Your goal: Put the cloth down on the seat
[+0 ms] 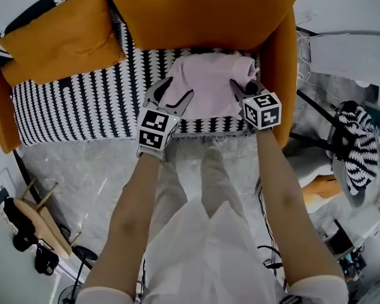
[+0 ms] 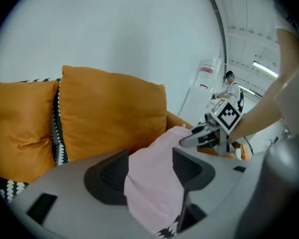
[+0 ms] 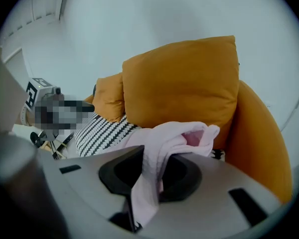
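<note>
A pale pink cloth (image 1: 209, 84) lies bunched on the black-and-white patterned seat (image 1: 82, 100) of an orange sofa, at its right end. My left gripper (image 1: 172, 97) is at the cloth's near left edge with its jaws wide open. In the left gripper view the cloth (image 2: 154, 183) shows between the spread pads of the left gripper (image 2: 149, 158), which do not press it. My right gripper (image 1: 246, 88) is at the cloth's right side. In the right gripper view a fold of the cloth (image 3: 159, 143) hangs pinched in the right gripper (image 3: 157, 156).
Two orange cushions (image 1: 57, 37) (image 1: 196, 11) lean on the sofa back, and the orange armrest (image 1: 285, 75) stands close to my right gripper. On the marble floor are a wooden stand (image 1: 44, 223) at left and a chair with a striped cushion (image 1: 358, 144) and cables at right.
</note>
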The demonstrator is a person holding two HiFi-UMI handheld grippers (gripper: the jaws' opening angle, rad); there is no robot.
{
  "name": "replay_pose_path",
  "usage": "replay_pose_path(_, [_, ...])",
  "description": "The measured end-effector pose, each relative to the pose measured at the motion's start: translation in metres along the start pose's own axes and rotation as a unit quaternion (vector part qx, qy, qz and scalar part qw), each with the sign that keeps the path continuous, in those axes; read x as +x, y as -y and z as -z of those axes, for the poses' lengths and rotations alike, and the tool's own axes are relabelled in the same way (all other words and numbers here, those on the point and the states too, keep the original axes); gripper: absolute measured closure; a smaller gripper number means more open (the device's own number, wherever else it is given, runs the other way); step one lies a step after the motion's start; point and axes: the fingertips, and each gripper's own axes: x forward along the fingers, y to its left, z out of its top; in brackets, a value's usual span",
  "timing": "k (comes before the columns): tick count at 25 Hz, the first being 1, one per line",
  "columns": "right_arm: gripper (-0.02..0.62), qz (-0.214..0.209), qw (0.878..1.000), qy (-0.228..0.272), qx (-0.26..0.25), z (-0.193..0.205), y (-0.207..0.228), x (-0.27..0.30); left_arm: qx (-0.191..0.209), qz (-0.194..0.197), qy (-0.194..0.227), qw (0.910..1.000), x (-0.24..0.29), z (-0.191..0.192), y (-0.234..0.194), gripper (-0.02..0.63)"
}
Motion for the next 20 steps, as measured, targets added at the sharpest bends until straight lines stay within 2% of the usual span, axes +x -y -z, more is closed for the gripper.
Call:
replay_pose_path(6, [0.484, 0.013, 0.999, -0.04, 0.019, 0.012, 0.012, -0.008, -0.009, 0.018, 0.03, 0.9994, -0.012, -0.024, 0.024, 0.319])
replay_pose_path(12, [0.449, 0.035, 0.997, -0.065, 0.004, 0.018, 0.019, -0.022, -0.021, 0.02, 0.048, 0.9984, -0.022, -0.039, 0.041, 0.319])
replay_pose_path(16, [0.449, 0.075, 0.996, -0.042, 0.016, 0.004, 0.037, -0.047, -0.02, 0.023, 0.053, 0.9981, -0.026, -0.05, 0.05, 0.319])
replay_pose_path(20, [0.451, 0.091, 0.996, 0.003, 0.021, -0.018, 0.038, -0.083, -0.016, 0.027, 0.055, 0.998, -0.038, -0.061, 0.058, 0.325])
